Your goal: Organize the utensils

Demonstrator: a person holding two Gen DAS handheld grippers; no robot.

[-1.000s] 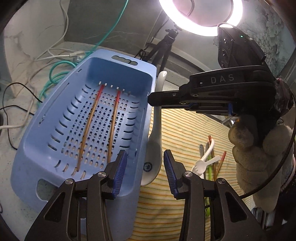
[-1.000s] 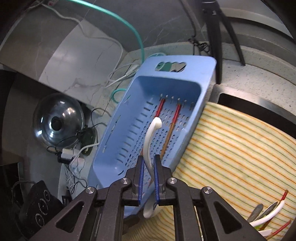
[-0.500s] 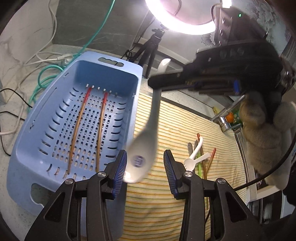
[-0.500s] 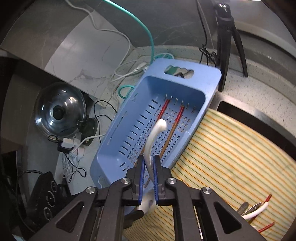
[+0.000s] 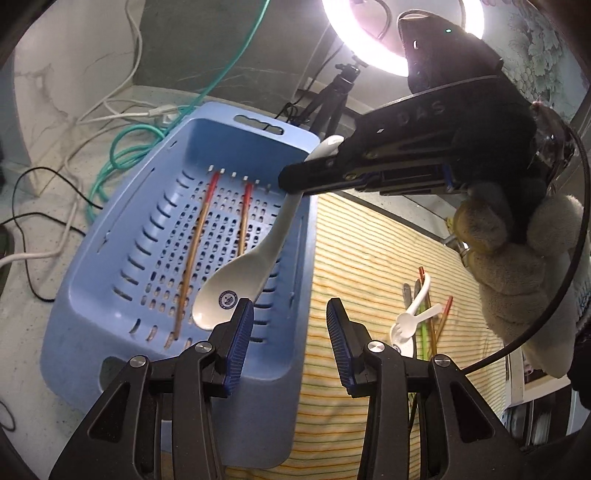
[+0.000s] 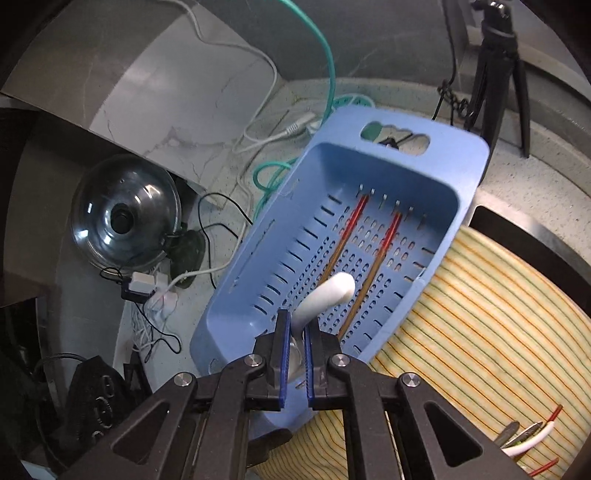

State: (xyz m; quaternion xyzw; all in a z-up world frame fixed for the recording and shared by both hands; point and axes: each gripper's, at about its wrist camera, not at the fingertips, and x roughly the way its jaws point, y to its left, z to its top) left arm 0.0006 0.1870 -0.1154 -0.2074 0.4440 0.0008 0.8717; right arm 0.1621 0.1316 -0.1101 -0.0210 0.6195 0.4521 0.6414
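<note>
Right gripper was seen clamped on the handle of a white ceramic spoon, pads pressed against it from both sides. From the left wrist view the spoon was held tilted over the blue perforated basket, bowl end low, near the basket floor; whether the bowl actually touched the floor could not be told from this angle. Its handle tip stuck out past the pads in the right wrist view, above the slotted floor. A blue round mark was visible on the underside of the spoon bowl.

Left gripper was held w/ its jaws apart, nothing between them, positioned over the basket's near right corner & the edge of the striped cloth.

Two red-tipped chopsticks lay lengthwise in the basket, side by side, left of the spoon.

More utensils were left in a small pile on the cloth, well apart from the basket: a small white spoon, more chopsticks, approx. two metal pieces.

A gloved hand was seen around the right gripper's handle. A ring light on a tripod stood behind the basket; a glass pot lid & cables lay on the counter to the left.
</note>
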